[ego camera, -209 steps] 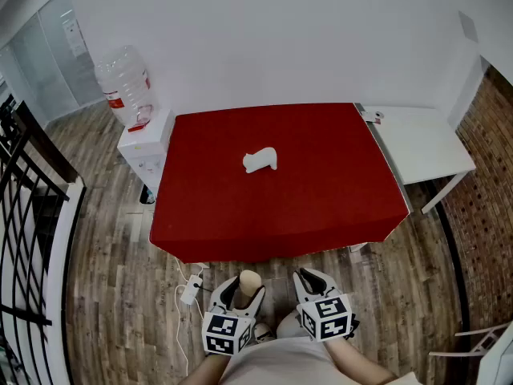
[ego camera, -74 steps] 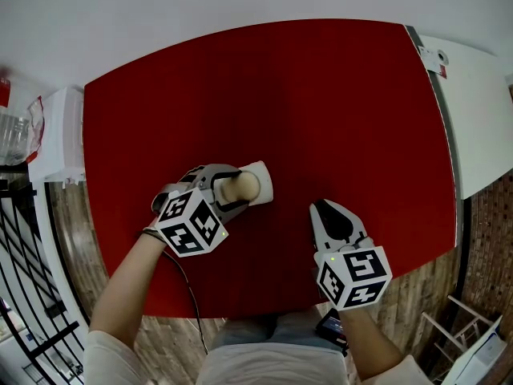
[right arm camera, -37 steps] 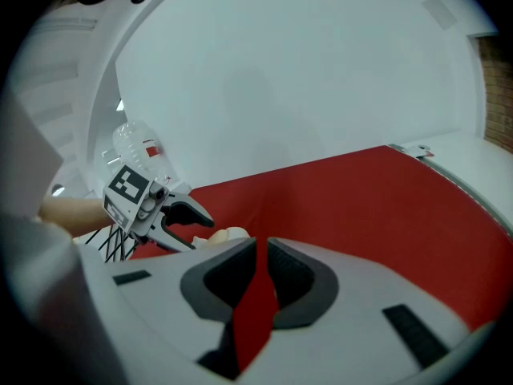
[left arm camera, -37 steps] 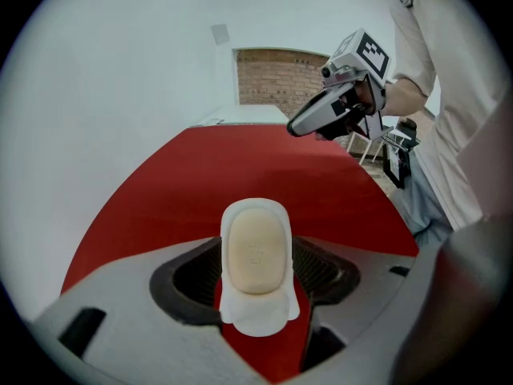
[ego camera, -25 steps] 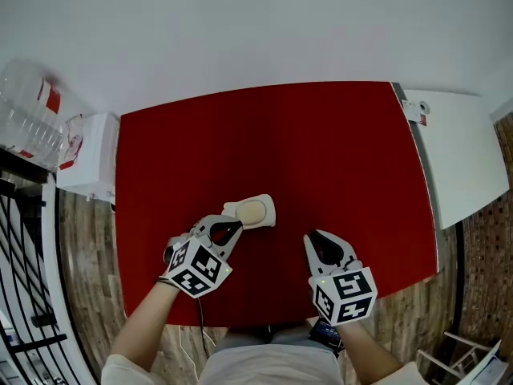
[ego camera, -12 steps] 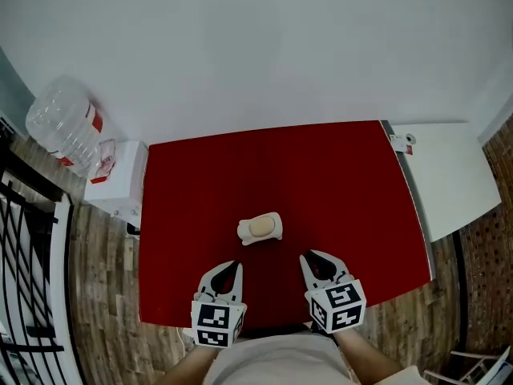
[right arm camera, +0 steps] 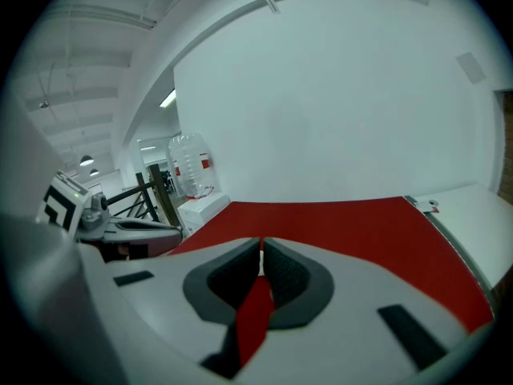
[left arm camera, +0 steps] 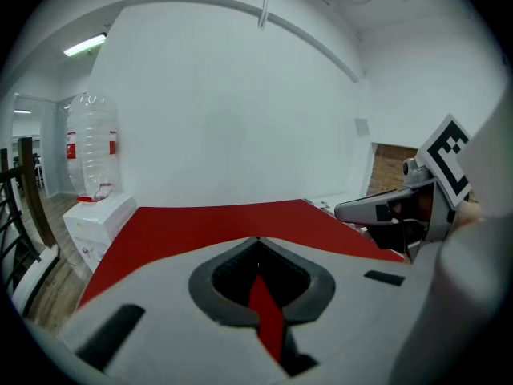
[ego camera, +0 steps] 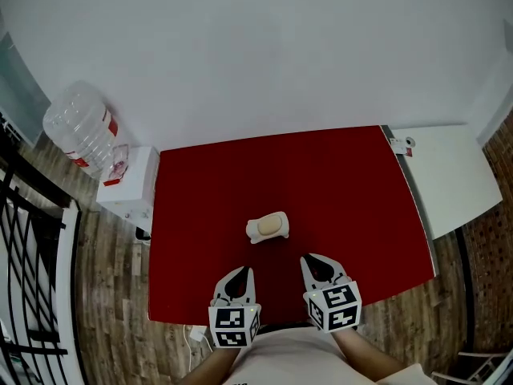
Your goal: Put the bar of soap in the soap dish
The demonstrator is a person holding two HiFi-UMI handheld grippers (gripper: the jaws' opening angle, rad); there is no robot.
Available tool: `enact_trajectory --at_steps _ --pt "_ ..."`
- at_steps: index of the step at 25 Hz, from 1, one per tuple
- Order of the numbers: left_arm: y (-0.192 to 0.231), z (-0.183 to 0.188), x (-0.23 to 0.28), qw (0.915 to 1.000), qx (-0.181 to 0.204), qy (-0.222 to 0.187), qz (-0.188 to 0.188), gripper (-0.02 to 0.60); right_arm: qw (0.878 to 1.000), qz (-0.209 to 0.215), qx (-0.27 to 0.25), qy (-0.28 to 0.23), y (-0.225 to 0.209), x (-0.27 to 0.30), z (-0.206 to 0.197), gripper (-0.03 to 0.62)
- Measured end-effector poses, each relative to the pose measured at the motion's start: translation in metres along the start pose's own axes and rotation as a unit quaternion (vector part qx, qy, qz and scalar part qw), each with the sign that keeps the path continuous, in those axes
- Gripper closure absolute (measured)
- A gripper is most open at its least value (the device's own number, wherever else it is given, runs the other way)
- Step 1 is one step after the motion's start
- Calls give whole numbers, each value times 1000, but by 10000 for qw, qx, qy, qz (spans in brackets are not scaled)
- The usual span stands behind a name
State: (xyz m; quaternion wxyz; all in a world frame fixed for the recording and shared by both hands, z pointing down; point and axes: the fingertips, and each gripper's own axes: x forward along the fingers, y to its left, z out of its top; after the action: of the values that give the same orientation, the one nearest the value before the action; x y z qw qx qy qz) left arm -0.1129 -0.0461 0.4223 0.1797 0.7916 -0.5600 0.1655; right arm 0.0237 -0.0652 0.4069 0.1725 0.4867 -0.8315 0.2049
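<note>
A tan bar of soap (ego camera: 264, 227) lies in the white soap dish (ego camera: 280, 222) near the middle of the red table (ego camera: 345, 183). My left gripper (ego camera: 240, 274) hovers over the table's near edge, below and a little left of the dish, its jaws shut and empty. My right gripper (ego camera: 316, 262) hovers at the near edge to the right of it, also shut with nothing between its jaws. In the left gripper view my left gripper (left arm camera: 256, 241) has its tips touching; the right gripper view shows my right gripper (right arm camera: 261, 244) the same. Neither gripper view shows the dish.
A white side table (ego camera: 449, 175) adjoins the red table on the right. A water bottle (ego camera: 84, 135) sits on a white dispenser (ego camera: 128, 187) at the left. Black railing (ego camera: 24, 263) runs along the far left. Wooden floor surrounds the table.
My left gripper has drawn back from the dish towards the table's near edge and rolled upright. The right gripper has also pulled back slightly. The soap stays in the dish.
</note>
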Motion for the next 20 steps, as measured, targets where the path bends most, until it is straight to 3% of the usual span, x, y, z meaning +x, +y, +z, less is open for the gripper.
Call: enact_trajectory --at_steps 20 --pt "-14 -8 -6 9999 35 100 -115 574 9998 144 65 78 12 -3 -10 591"
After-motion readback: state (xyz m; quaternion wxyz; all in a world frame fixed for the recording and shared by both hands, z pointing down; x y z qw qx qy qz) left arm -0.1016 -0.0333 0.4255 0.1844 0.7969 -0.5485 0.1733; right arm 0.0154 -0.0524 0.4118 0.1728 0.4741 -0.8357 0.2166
